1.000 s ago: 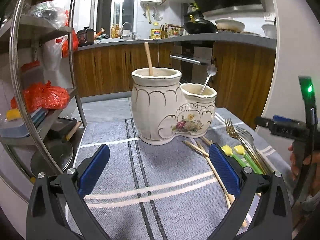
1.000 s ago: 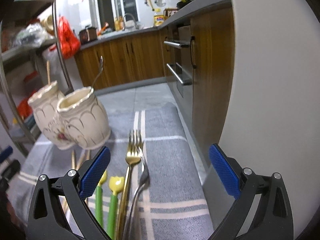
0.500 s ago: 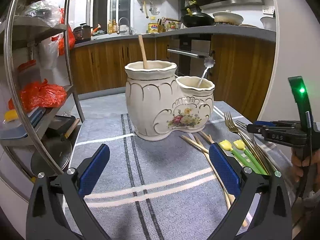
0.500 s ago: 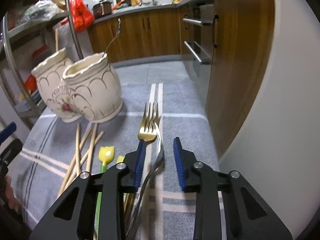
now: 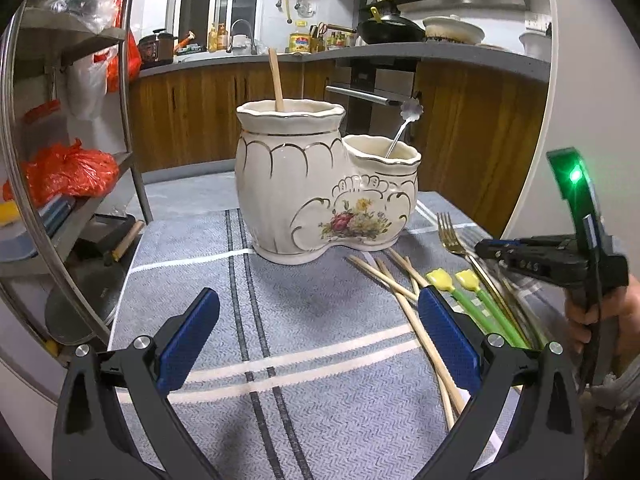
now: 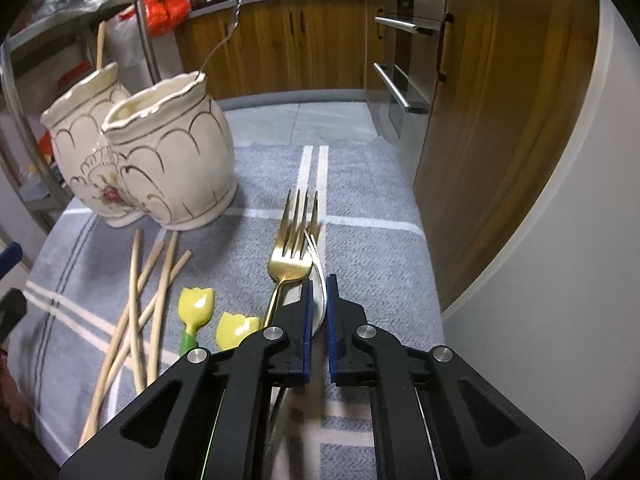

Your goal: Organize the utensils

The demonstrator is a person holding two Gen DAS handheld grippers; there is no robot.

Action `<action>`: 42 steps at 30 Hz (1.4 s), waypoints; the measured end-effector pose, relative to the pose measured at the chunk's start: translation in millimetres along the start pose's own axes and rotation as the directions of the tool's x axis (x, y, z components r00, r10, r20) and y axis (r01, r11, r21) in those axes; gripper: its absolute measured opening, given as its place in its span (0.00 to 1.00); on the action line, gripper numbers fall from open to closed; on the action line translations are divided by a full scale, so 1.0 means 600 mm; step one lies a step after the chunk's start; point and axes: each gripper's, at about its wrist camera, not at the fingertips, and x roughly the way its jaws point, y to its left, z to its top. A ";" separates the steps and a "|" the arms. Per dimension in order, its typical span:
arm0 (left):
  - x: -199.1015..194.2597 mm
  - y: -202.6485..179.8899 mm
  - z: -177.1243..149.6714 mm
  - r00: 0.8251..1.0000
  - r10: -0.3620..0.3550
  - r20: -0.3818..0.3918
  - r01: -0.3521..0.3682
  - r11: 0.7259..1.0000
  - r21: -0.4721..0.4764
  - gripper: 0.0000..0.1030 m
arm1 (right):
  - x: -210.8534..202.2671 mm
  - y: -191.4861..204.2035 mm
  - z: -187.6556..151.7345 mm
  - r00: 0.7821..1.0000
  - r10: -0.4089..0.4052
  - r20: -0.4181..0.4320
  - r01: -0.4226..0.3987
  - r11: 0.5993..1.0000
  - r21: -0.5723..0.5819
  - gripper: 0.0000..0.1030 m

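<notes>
A white ceramic two-pot utensil holder (image 5: 320, 196) (image 6: 160, 160) stands on a grey striped cloth (image 5: 280, 320); a wooden stick is in its tall pot and a thin silver utensil in its low pot. My right gripper (image 6: 319, 284) is shut on a silver fork (image 6: 318, 276) lying next to a gold fork (image 6: 290, 256). It also shows in the left wrist view (image 5: 486, 249). Two yellow-headed green utensils (image 6: 196, 308) and several chopsticks (image 6: 152, 292) lie to the left. My left gripper (image 5: 318, 332) is open and empty, in front of the holder.
A metal shelf rack (image 5: 64, 160) with red bags stands at the left. Wooden kitchen cabinets (image 6: 480, 120) and a white curved wall (image 6: 560, 240) lie right of the cloth's edge. An oven handle (image 6: 396, 92) is behind.
My right gripper closed from wide open onto the silver fork and moved down and forward over it. The left gripper stayed open and drifted slightly.
</notes>
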 end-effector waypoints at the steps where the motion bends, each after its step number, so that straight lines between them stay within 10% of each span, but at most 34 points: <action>1: 0.000 -0.006 0.000 1.000 0.013 0.002 -0.013 1.000 0.014 0.95 | -0.004 -0.004 0.002 1.000 0.004 0.018 -0.005 1.000 0.004 0.06; 10: 0.023 -0.058 0.002 0.995 0.058 -0.076 -0.050 0.994 0.095 0.95 | -0.083 -0.018 -0.005 0.973 0.053 0.225 -0.057 0.998 0.011 0.04; 21: 0.078 -0.090 0.001 0.969 0.131 -0.210 -0.109 0.987 0.115 0.94 | -0.178 -0.009 -0.020 0.865 0.087 0.494 -0.071 0.996 -0.051 0.04; 32: 0.108 -0.100 -0.004 0.945 0.184 -0.271 -0.142 0.975 0.170 0.81 | -0.196 -0.015 -0.027 0.839 0.135 0.527 -0.116 0.991 -0.070 0.04; 42: 0.107 -0.065 0.010 0.937 0.026 -0.349 0.005 0.996 0.088 0.08 | -0.195 -0.007 -0.031 0.834 0.146 0.532 -0.124 0.989 -0.078 0.04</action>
